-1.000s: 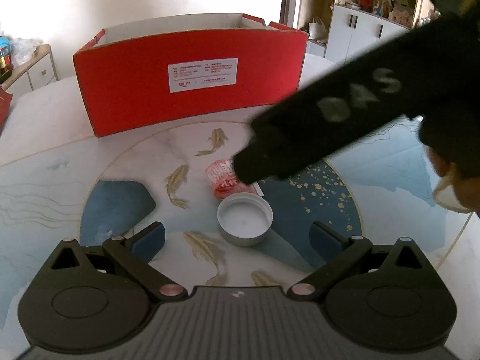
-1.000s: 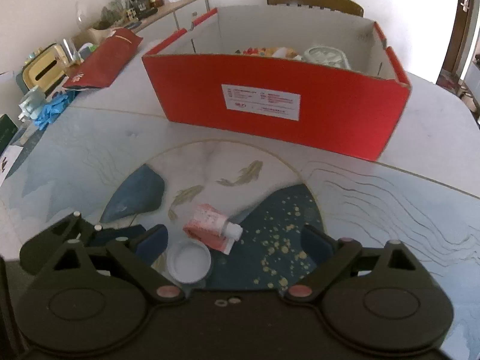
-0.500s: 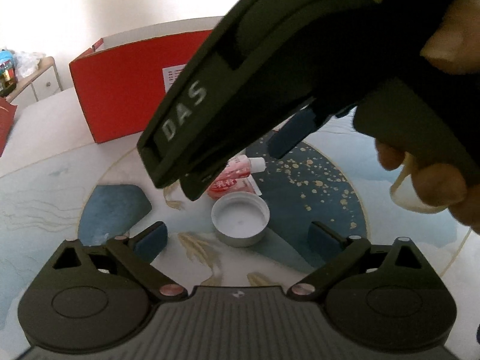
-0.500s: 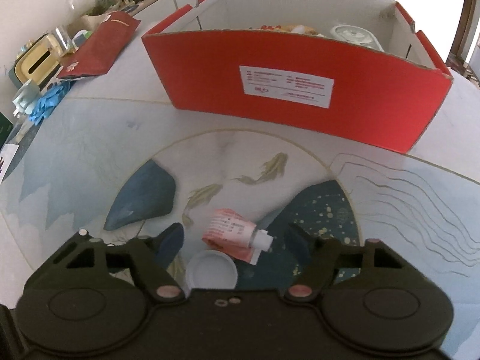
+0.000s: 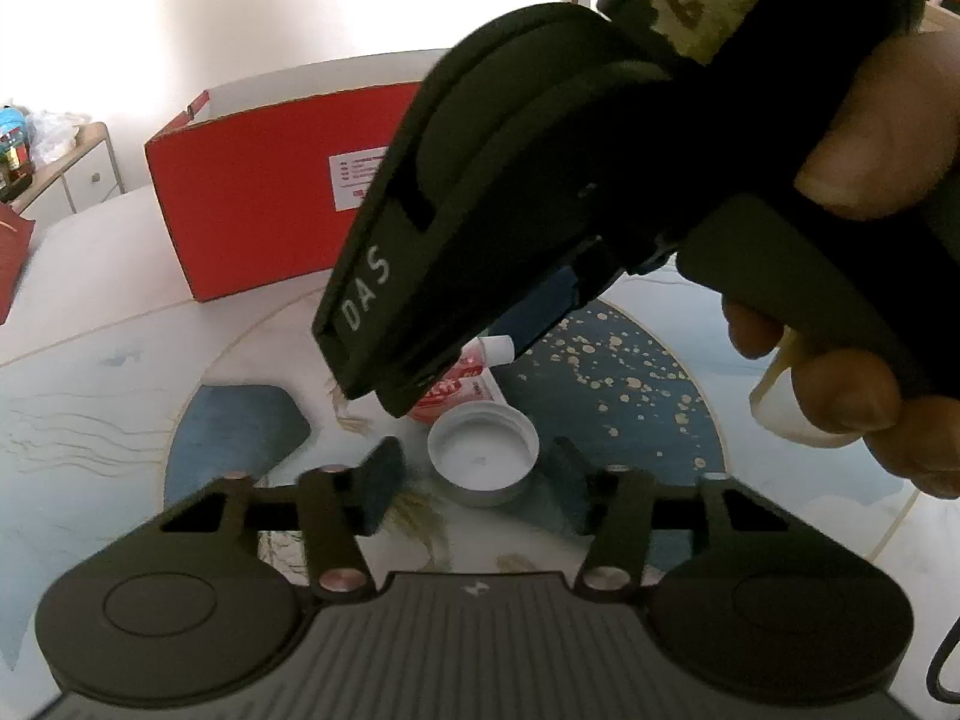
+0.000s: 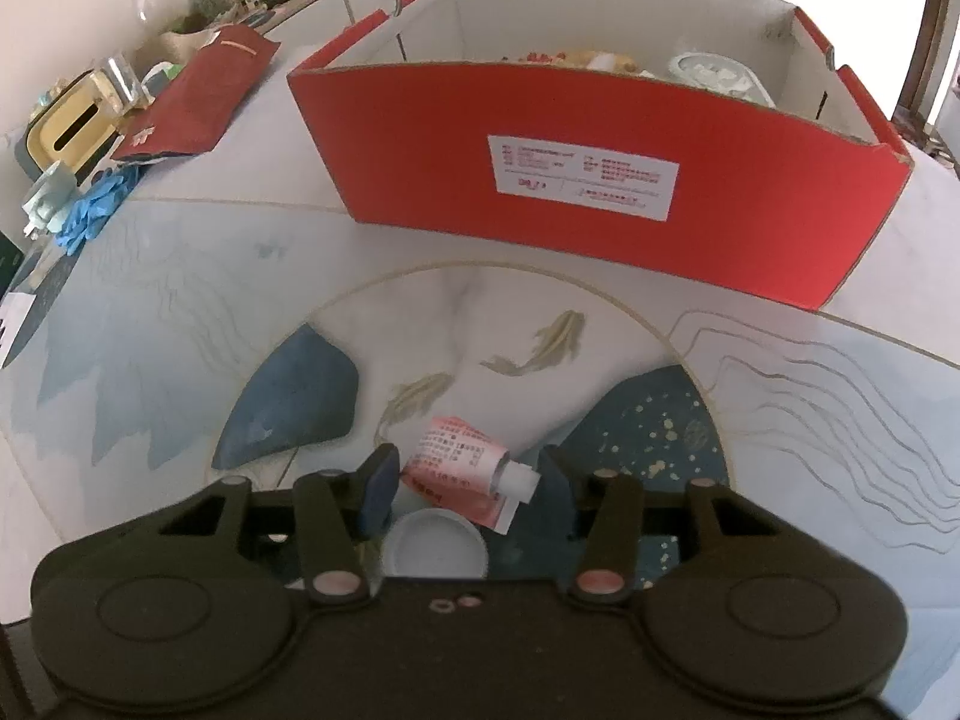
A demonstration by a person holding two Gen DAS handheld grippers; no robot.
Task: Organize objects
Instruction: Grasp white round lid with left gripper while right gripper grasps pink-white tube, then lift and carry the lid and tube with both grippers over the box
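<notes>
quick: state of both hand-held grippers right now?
Left hand-held gripper: jaws just closing around the white cap, contact unclear.
Right hand-held gripper: jaws just closing around the pink tube, grip unclear.

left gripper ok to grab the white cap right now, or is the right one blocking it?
Probably yes. The white cap sits between the left gripper fingers, whose jaws have just been closing around it. The right gripper works just beyond, around the pink tube, crowding the space above but not covering the cap.
</notes>
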